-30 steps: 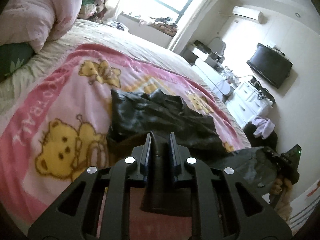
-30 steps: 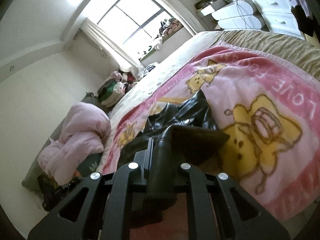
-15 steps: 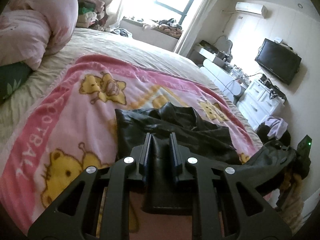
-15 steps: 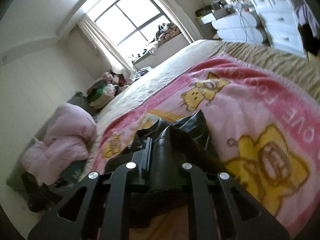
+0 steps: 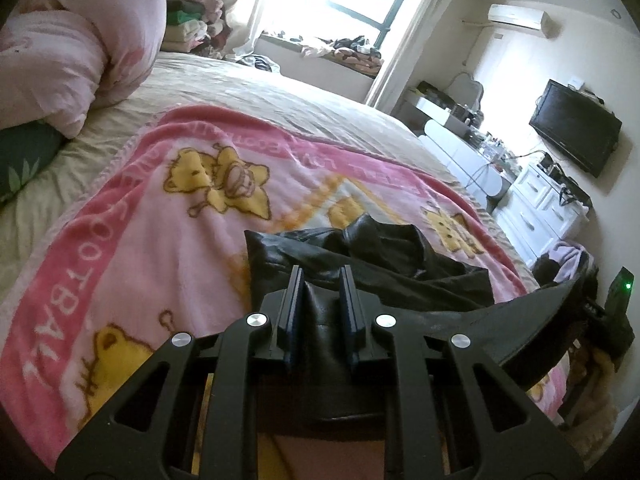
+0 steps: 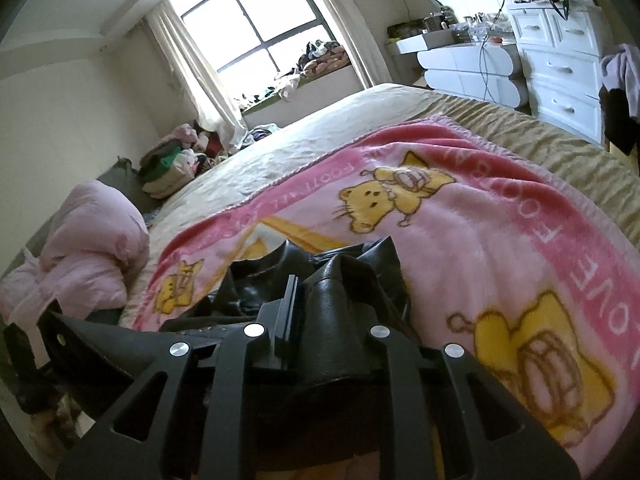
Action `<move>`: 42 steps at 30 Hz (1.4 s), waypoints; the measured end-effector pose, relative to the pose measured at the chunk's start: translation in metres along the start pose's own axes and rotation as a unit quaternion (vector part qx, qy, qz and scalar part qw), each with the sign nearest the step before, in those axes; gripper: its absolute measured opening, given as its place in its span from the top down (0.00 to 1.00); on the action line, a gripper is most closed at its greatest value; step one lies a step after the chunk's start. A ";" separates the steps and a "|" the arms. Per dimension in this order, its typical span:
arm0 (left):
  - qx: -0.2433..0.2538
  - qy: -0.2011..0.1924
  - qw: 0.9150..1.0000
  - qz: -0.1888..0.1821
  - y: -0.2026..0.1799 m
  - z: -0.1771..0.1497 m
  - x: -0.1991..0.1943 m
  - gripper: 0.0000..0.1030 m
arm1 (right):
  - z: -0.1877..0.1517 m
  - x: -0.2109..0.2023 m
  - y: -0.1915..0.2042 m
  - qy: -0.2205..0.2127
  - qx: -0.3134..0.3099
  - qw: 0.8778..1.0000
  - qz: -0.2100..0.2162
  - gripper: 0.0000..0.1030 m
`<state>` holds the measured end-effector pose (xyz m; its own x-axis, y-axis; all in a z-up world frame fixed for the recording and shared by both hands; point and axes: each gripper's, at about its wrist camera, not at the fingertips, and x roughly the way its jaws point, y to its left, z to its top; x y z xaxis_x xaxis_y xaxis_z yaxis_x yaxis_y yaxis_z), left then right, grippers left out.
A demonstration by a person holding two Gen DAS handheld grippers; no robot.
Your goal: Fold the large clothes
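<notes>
A black leather jacket (image 5: pixel 380 252) lies bunched on a pink teddy-bear blanket (image 5: pixel 160 220) spread over the bed. My left gripper (image 5: pixel 320 304) is shut on a fold of its near edge, and the leather fills the gap between the fingers. From there the edge stretches right to my right gripper (image 5: pixel 616 320), which shows a green light. In the right wrist view the jacket (image 6: pixel 280 272) bulges up between the jaws of my right gripper (image 6: pixel 332 312) and hides the right finger. Those jaws are opening with the leather still between them.
A pink duvet (image 5: pixel 72 48) and a green pillow (image 5: pixel 24 156) lie at the head of the bed. Folded clothes (image 5: pixel 192 28) are stacked near the window. White drawers (image 5: pixel 540 216) and a television (image 5: pixel 576 128) stand beyond the bed's right edge.
Both grippers have carried the jacket's near edge forward over the blanket, and the garment now sits closer and more bunched. The right wrist view has rolled more level.
</notes>
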<state>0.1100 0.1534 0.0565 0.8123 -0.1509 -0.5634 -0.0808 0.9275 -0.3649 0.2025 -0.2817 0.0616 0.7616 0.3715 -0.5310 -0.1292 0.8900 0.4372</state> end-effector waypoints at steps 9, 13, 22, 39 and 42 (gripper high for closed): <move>-0.016 -0.006 1.000 0.025 0.028 0.006 0.019 0.89 | -0.002 0.032 0.007 0.015 -0.043 0.998 -0.051 0.80; -0.017 0.007 1.000 0.023 0.033 0.001 0.027 0.89 | -0.002 0.053 0.005 0.033 -0.042 0.997 -0.064 0.73; -0.004 0.031 0.999 0.022 0.035 -0.005 0.042 0.89 | 0.000 0.057 0.020 -0.001 -0.086 0.993 -0.078 0.18; 0.059 0.095 0.993 0.043 0.008 0.000 0.121 0.23 | 0.000 0.121 -0.012 0.078 -0.161 0.967 -0.181 0.12; 0.065 0.098 0.992 0.054 0.011 -0.003 0.129 0.46 | 0.008 0.136 -0.022 0.090 -0.148 0.970 -0.169 0.17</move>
<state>0.2122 0.1433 -0.0228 0.6738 -0.0995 -0.7322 -0.0761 0.9763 -0.2027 0.3140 -0.2531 -0.0149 0.6720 0.0606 -0.7381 -0.0882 0.9961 0.0015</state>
